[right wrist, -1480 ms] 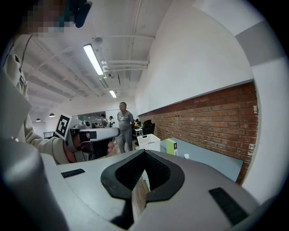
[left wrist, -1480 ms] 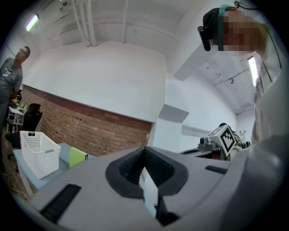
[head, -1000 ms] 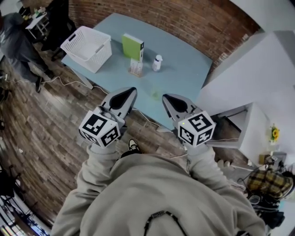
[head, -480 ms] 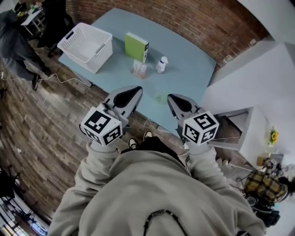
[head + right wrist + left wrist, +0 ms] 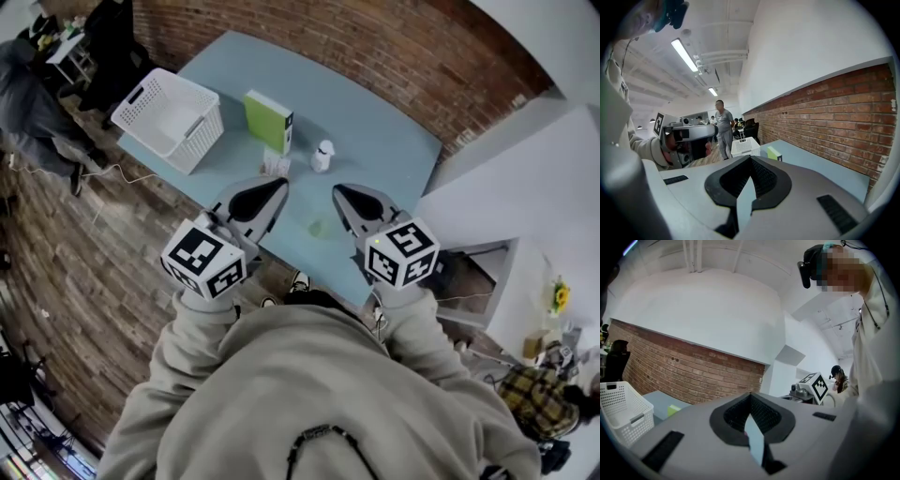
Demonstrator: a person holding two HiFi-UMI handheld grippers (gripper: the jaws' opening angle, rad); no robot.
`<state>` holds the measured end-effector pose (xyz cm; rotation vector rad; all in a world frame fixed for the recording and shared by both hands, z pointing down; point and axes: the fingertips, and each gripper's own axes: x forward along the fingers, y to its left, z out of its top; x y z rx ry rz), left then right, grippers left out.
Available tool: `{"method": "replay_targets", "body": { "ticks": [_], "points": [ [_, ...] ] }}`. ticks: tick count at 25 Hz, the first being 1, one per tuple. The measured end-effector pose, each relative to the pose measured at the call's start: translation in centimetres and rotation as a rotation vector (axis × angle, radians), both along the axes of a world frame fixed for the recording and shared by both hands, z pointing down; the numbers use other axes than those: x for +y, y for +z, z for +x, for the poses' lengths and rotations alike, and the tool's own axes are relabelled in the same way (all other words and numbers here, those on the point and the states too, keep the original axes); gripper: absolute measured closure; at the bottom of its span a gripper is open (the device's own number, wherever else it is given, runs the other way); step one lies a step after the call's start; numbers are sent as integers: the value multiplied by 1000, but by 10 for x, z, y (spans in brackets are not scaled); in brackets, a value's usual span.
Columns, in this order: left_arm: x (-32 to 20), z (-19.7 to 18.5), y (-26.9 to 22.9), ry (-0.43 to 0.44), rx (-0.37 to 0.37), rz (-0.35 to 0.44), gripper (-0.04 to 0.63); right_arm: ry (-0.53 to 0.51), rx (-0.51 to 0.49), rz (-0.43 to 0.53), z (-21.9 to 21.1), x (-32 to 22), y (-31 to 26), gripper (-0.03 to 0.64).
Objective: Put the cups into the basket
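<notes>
In the head view a white slatted basket (image 5: 169,117) stands empty at the far left end of the pale blue table (image 5: 375,141). A faint greenish see-through cup (image 5: 317,228) sits near the table's front edge, between my two grippers. A small clear cup (image 5: 275,166) and a small white cup-like thing (image 5: 322,156) stand mid-table. My left gripper (image 5: 272,187) and right gripper (image 5: 339,192) hover side by side above the front edge, both shut with nothing in them. The basket (image 5: 621,411) also shows in the left gripper view, and the basket (image 5: 744,146) in the right one.
A green box (image 5: 269,120) stands upright behind the clear cup. A brick wall (image 5: 375,47) runs behind the table and a white block (image 5: 525,178) flanks its right end. People stand on the wooden floor (image 5: 84,272) beyond the basket. A cable lies on the floor.
The table has come closer under both grippers, which now reach over its front edge. Their jaws stay as they were.
</notes>
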<state>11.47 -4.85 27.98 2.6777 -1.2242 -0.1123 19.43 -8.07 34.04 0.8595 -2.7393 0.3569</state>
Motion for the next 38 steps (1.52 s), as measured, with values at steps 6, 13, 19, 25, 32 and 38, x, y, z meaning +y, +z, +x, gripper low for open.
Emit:
{"method": "replay_targets", "body": {
  "ticks": [6,13,19,25,32,38],
  "points": [
    [-37,17,10,-9,11,-43,598,-11,-11,-30,11,-35,11,606],
    [-63,24,19,-24,-1,-60,598,6,-16,-56,23,-70,24,606],
    [-86,21,21,16,10,-84,598,54,-8,-50,26,-87,22,606],
    [-109,29,15,99,11,-60,598,107,-5,-34,22,-95,10,606],
    [-128,29,13,102,-11,-46,600,161,-9,-6,27,-105,-6,606],
    [-132,37,12,146,0,-40,600,190,-10,-9,34,-108,-3,606]
  ]
}}
